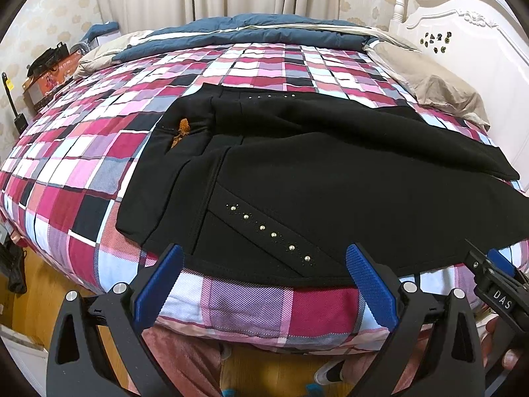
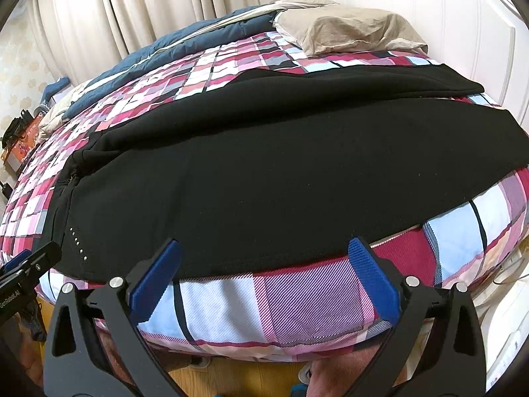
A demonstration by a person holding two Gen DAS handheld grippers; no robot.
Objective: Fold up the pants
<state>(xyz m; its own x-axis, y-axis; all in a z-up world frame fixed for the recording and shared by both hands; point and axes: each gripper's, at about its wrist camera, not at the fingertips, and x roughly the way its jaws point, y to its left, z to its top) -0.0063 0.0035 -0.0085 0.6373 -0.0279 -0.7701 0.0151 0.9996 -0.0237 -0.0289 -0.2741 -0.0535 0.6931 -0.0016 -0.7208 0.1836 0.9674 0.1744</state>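
Note:
Black pants [image 1: 314, 172] with rows of small studs lie spread on the checked bedspread [image 1: 82, 152], waistband to the left, legs running right. An orange tag shows at the waist opening. My left gripper [image 1: 264, 258] is open, its blue pads either side of the near hem by the studded pocket, holding nothing. My right gripper [image 2: 264, 254] is open at the near edge of the pant leg [image 2: 281, 178], holding nothing. It also shows at the right edge of the left wrist view [image 1: 496, 284].
A beige pillow [image 1: 429, 82] and white headboard [image 1: 469, 33] stand at the right. A blue quilt [image 1: 238, 33] lies along the far side. A nightstand with boxes [image 1: 43, 79] is far left. Wooden floor and the person's legs are below the bed edge.

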